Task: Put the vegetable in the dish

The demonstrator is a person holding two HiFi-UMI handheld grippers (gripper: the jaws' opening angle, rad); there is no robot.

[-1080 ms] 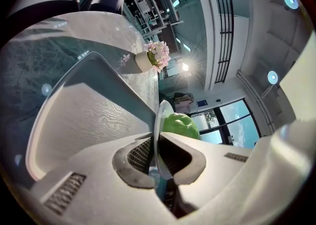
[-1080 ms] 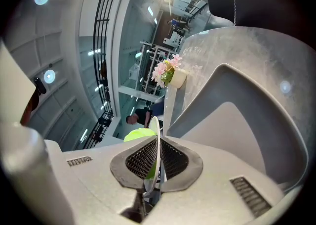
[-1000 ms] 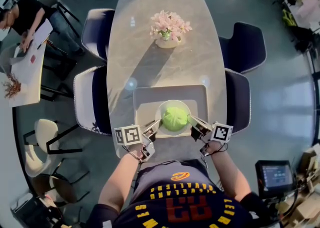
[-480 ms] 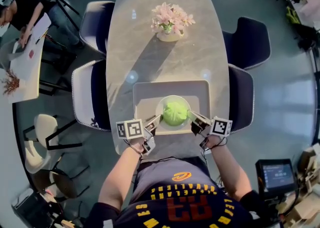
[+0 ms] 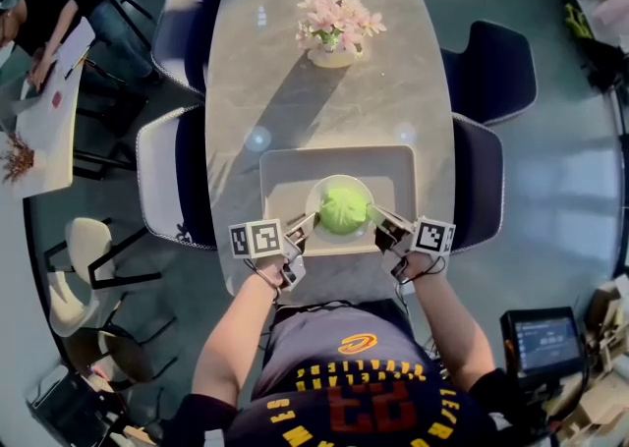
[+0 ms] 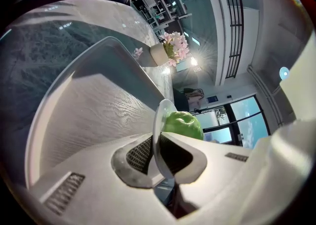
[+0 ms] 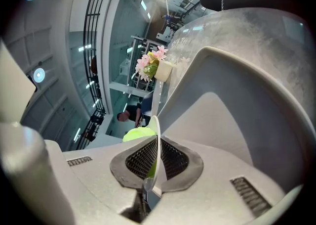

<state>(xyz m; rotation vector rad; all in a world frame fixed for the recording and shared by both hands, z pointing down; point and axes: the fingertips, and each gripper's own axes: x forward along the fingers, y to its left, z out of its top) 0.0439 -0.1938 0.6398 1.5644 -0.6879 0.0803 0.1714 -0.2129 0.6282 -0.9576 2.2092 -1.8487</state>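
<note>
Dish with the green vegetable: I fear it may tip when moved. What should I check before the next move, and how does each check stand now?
1. Left gripper shut on the dish rim: ok.
2. Right gripper shut on the opposite rim: ok.
3. Vegetable inside the dish: ok.
4. Dish above the tray: ok.
5. Dish resting on the tray or lifted: cannot tell.
6. Flower vase well away from the dish: ok.
</note>
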